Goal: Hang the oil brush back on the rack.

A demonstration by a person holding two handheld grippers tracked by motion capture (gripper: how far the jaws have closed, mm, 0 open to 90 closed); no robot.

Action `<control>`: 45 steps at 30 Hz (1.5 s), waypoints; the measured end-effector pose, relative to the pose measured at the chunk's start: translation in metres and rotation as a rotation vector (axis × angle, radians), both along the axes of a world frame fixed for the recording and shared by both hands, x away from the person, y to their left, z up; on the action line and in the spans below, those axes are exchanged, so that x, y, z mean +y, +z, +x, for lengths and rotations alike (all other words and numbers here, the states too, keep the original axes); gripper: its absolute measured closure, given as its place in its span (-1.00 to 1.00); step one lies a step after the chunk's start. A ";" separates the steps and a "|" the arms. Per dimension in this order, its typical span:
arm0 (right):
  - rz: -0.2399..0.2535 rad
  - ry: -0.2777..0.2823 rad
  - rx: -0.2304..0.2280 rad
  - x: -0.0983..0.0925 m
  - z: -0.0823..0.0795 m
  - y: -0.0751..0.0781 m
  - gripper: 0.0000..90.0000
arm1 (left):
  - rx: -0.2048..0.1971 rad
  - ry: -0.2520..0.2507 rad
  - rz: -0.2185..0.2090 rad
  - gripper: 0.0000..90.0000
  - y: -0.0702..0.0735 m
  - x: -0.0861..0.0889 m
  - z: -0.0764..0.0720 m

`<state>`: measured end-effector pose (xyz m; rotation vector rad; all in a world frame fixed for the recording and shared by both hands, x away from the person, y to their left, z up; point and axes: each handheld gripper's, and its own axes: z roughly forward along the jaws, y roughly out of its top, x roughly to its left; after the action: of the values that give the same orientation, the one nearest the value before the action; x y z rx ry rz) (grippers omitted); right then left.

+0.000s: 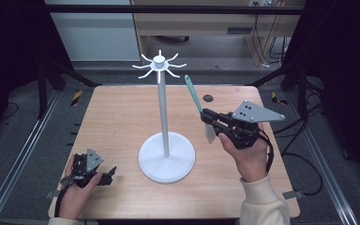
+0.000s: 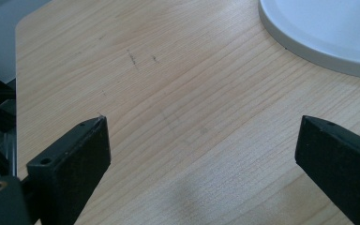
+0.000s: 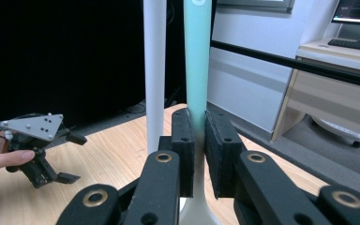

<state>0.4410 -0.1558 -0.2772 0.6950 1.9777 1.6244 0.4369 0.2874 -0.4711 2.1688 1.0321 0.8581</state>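
Note:
A white rack stands mid-table: a round base (image 1: 167, 159), a tall pole (image 1: 164, 112) and a ring of curved hooks (image 1: 159, 64) on top. My right gripper (image 1: 207, 117) is shut on a utensil with a teal handle (image 1: 193, 93) and a pale blade (image 1: 209, 133), held upright just right of the pole. In the right gripper view the handle (image 3: 197, 61) rises between the pads beside the pole (image 3: 154, 70). My left gripper (image 1: 107, 174) rests at the table's front left, open and with nothing in it; its jaws (image 2: 201, 131) stand wide over bare wood near the base (image 2: 328, 33).
The wooden table (image 1: 122, 117) has a small dark round mark (image 1: 208, 98) behind the utensil. Black frame bars and rails run along both sides. A desk (image 1: 206, 23) with cables stands beyond the far edge.

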 end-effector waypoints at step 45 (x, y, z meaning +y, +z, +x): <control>0.017 0.041 -0.060 0.013 -0.016 0.017 0.83 | 0.007 -0.004 0.005 -0.93 -0.001 0.000 0.000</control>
<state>0.4246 -0.1430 -0.2600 0.6084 1.9497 1.6682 0.4369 0.2871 -0.4717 2.1790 1.0292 0.8525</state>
